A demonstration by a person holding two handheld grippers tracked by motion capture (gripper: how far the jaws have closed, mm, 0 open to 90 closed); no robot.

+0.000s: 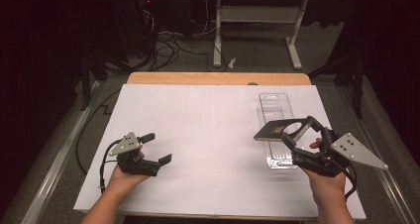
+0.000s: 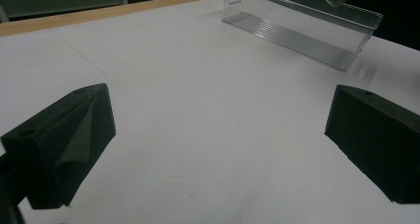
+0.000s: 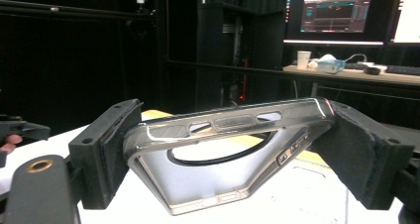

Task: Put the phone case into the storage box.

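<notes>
The right claw (image 1: 296,133) is clamped on a clear phone case (image 1: 280,129), held above the clear plastic tray (image 1: 272,105). Well to the left of the tray, the left claw (image 1: 156,147) rests wide open and empty over the bench (image 1: 198,125).

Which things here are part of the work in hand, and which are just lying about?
In use:
phone case, clamped in the right gripper
clear plastic package lying under it
left gripper, open, holding nothing

Lying about:
monitor
paper cup
floor cables
</notes>
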